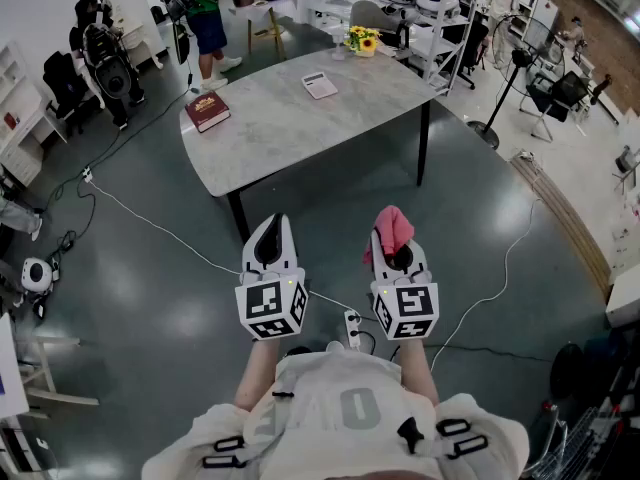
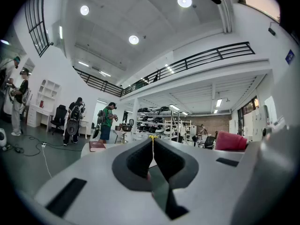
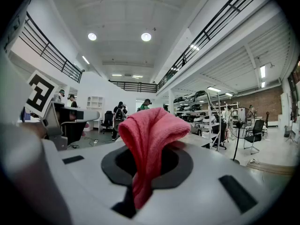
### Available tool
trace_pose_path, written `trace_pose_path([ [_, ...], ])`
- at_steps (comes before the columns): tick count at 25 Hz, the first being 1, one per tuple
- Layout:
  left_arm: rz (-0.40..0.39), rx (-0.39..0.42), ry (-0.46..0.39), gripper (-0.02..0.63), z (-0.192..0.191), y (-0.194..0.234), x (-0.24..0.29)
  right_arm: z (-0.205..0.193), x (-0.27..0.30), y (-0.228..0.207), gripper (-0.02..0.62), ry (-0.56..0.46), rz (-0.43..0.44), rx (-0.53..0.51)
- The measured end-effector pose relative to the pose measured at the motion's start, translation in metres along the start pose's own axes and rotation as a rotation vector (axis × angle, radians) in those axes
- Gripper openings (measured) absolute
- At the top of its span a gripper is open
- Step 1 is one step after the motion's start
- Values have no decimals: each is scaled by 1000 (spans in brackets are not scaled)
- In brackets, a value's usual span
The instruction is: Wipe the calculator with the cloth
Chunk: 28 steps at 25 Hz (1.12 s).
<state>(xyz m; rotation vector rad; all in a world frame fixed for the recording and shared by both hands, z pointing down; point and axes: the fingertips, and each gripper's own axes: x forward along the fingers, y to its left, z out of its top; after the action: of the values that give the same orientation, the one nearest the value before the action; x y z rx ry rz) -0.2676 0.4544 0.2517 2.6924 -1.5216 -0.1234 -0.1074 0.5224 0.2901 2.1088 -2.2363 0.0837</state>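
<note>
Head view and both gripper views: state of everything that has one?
left gripper: shut, empty.
right gripper: shut on the cloth.
cloth: bunched, pinched between the jaws, sticking out past them.
calculator: flat on the table, untouched, far from both grippers.
book: closed, flat on the table.
flowers: upright at the table's far edge.

Large hall: glossy grey floor (image 1: 480,238) crossed by a white cable (image 1: 150,223). Grey marbled tabletop (image 1: 280,138) on black legs, with shelving racks (image 1: 440,18) beyond. White walls, black-railed mezzanine (image 2: 211,55), round ceiling lights (image 2: 133,40), brick far wall (image 3: 276,102).
</note>
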Motion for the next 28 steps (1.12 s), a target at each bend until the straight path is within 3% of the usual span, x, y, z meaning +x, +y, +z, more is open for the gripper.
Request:
trace_pose_path([
  [10,23,-9,-6,23,5,8,-2,3,4,3,52,-1,26,-28],
  [16,30,-9,-8,23,12,9,-1,16,7,-7,52,-55,31,43],
  [21,34,-34,-16,23,13,17,5,18,18,-4,54,-68,46,35],
  [28,-24,-35,-72,23,33,23,34,38,40,-16,54,-136,6,55],
])
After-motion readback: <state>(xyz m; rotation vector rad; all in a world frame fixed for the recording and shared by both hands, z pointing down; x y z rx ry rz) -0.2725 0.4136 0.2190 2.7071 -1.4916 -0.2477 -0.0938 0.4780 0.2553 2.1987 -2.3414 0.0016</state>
